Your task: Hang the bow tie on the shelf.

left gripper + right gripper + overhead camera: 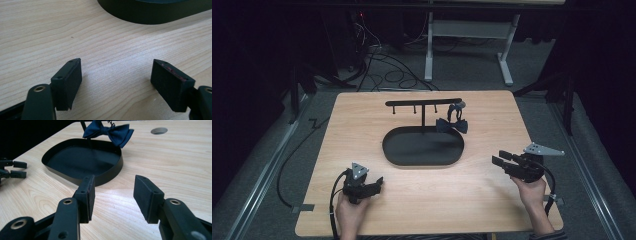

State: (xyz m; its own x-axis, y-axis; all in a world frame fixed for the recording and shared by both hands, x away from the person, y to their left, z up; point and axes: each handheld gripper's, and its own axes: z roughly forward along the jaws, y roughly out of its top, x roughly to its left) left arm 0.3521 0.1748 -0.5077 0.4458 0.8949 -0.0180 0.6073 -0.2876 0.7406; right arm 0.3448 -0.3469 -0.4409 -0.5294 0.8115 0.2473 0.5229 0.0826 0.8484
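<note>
Jaws of the left hand-held gripper are spread wide over bare counter, with nothing held. The right hand-held gripper is likewise seen open and empty, aimed at the black tray. The navy bow tie is hung from the T-shaped stand, above the tray's far right rim.

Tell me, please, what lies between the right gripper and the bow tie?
Only bare wood of the table, as the right gripper view shows. The right gripper stands open; the bow tie hangs at the far rim of the black tray.
</note>
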